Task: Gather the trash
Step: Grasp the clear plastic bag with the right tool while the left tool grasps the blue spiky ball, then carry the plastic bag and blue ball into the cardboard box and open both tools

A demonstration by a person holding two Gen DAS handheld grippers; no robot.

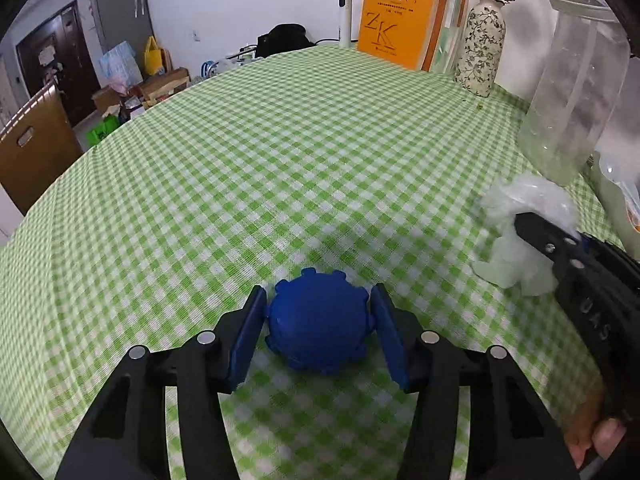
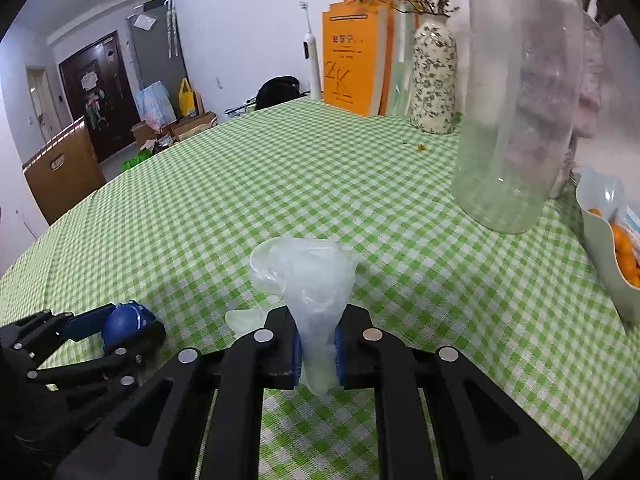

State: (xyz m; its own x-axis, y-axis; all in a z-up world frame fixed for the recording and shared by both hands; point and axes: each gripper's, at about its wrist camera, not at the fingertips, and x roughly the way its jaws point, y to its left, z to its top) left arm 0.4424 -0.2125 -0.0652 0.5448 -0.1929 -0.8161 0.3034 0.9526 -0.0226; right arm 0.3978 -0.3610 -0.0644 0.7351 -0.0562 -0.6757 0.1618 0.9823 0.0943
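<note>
- Nearest the left wrist camera, the left gripper (image 1: 318, 322) has its jaws clenched on a blue knobbed ball (image 1: 318, 320), blue pads pressing it from both sides just over the bench.
- The right gripper (image 2: 316, 350) has its jaws grasping a crumpled clear plastic wrapper (image 2: 308, 276); most of the wrapper sticks up beyond the jaws and a tail hangs below them.
- In the right wrist view the left gripper and its ball sit to the left of the right jaws, near them; in the left wrist view the wrapper is off to the right of the left jaws.
- The bench (image 1: 280, 152) is covered by a green-and-white checked cloth, bare ahead of both jaws.
- Ahead and to the right of the right jaws stands a tall clear plastic jar (image 2: 516, 112); beyond it a patterned vase (image 2: 434, 76) with dry sprigs, orange books (image 2: 352, 60) and a white electric toothbrush (image 2: 310, 56) against the wall.
- At far right, a pale bowl (image 2: 600, 240) holds orange fruit.
- Past the far bench edge: cardboard boxes (image 1: 164, 84), bags, a dark door (image 2: 100, 92).
</note>
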